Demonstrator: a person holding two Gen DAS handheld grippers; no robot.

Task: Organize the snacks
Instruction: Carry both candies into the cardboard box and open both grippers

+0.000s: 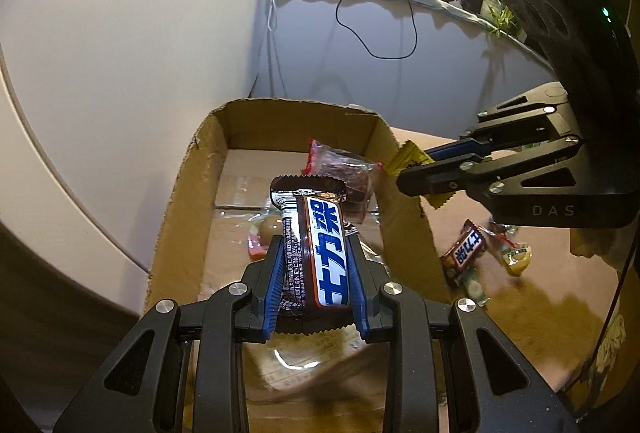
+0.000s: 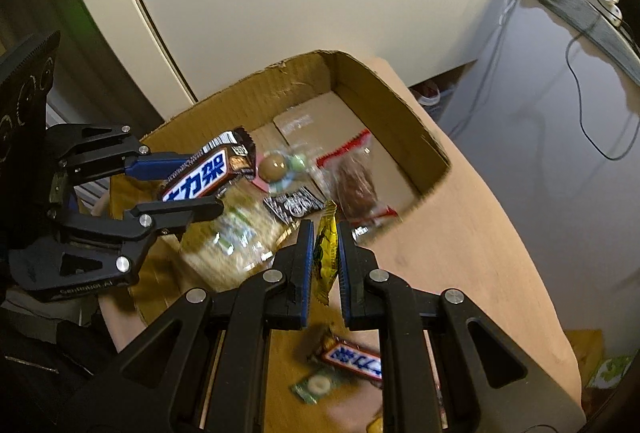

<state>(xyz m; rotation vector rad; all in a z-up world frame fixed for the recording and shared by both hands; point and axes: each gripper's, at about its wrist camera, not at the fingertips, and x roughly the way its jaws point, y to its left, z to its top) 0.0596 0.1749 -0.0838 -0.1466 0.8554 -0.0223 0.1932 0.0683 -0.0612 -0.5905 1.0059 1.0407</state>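
Left gripper [image 1: 316, 253]: clamped on a chocolate bar [image 1: 320, 253], blue pads on both long sides, bar's long axis running straight out along the fingers
Left position: held over the open cardboard box [image 1: 180, 201], bar tip pointing at the far wall of the box (clear of the floor, not touching other snacks as far as I can tell)
Right gripper [image 2: 325, 253]: closed narrow on a yellow packet [image 2: 324, 249], packet standing on edge between the pads
Right position: at the box's near right rim, packet just outside or over the edge, cannot tell which (motion blur)
Box contents: clear bag with red trim and something brown [image 2: 354, 181], round brown candy [image 2: 273, 164], black-and-white packet [image 2: 294, 203], clear bag of pale snacks [image 2: 236, 233]
Left out on table [image 2: 460, 213]: second chocolate bar [image 2: 352, 357] and small green candy wrapper [image 2: 316, 387], both behind the right gripper, on its near side
Key relation: box lies directly below and ahead of both loads; left is nearer the box middle, right is at the rim
Likely step: drop both in, left can just open, right probably needs a small push inward
Risk: packet may fall outside the rim
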